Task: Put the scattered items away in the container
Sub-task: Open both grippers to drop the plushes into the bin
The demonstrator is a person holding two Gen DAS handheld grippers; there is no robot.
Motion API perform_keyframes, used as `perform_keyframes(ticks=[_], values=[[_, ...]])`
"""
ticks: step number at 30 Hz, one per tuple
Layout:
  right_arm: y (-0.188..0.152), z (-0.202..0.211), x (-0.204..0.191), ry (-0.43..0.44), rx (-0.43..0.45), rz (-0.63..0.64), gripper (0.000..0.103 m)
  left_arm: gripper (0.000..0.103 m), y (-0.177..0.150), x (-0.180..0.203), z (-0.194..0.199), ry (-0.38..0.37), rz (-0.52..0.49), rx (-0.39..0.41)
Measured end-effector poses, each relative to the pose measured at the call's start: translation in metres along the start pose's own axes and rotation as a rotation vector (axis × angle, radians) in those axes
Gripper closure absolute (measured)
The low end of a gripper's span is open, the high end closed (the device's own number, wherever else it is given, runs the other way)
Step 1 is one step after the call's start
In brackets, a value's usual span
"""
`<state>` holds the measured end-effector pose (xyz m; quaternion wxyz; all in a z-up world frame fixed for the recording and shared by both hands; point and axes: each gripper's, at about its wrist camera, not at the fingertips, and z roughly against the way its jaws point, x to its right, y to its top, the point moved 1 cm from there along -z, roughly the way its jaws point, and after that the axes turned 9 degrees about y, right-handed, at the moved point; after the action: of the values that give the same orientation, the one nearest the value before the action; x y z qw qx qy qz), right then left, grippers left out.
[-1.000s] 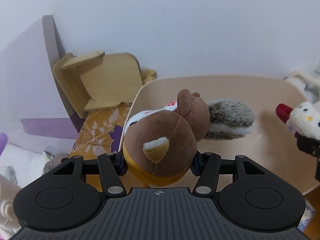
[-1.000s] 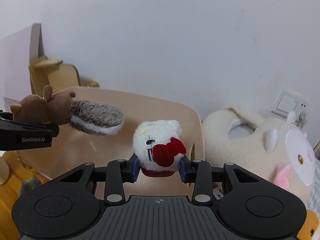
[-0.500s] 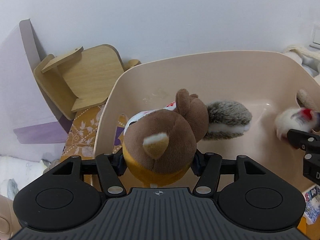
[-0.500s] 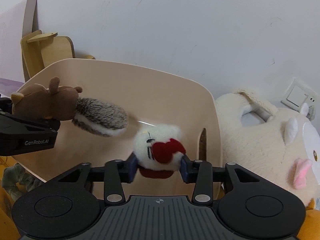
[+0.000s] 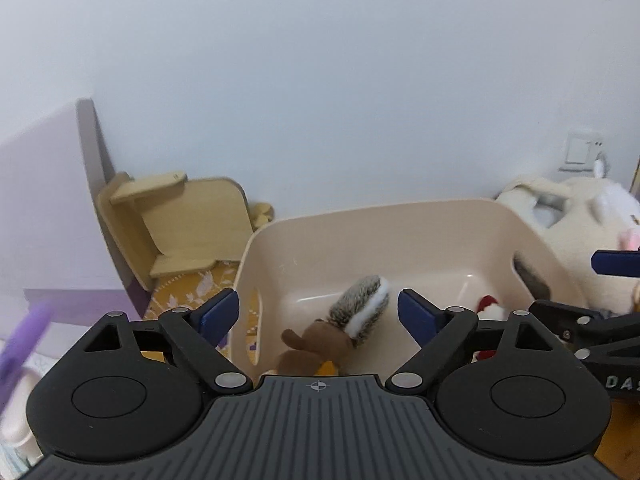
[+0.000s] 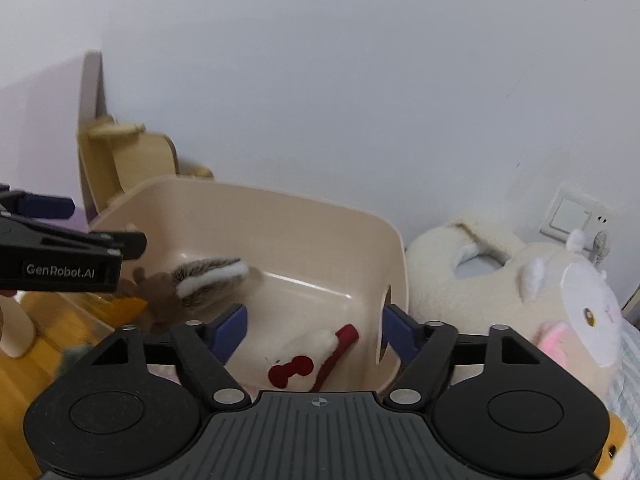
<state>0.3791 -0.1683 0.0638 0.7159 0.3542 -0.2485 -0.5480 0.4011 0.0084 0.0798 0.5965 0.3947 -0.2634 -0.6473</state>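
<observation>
While both toys lie in the bin [image 5: 360, 224], each tool (left [image 5: 318, 314], right [image 6: 314, 330]) is opening, empty.

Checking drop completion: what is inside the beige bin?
Inside the beige bin lie a brown squirrel plush and a white plush with red bow. The gripper bodies hide the bin's near floor.

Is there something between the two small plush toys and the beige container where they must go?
Nothing visible stands in the way. The squirrel plush and the white plush with red bow already lie inside the beige container. The left gripper and right gripper are opening above them, with no toy pressed between their jaws.
</observation>
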Motion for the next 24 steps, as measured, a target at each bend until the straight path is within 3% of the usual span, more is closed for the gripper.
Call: perform_keyframes(ticks=[3,10,17,24], values=[[-0.003,0.026,-0.001,0.019,0.054,-0.018,0.013,0.013,-0.005,-0.002,0.028,0.012,-0.019,0.044],[-0.026,0.091,-0.012,0.03,0.167,-0.01,0.001,0.012,-0.033,-0.012,0.073,0.02,-0.02,0.088],[-0.063,0.134,-0.025,0.038,0.199,0.014,0.0,0.012,-0.072,-0.021,0.102,0.025,0.002,0.109],[-0.103,0.146,-0.027,0.051,0.162,-0.021,0.0,0.011,-0.116,-0.016,0.132,0.016,-0.02,0.13]])
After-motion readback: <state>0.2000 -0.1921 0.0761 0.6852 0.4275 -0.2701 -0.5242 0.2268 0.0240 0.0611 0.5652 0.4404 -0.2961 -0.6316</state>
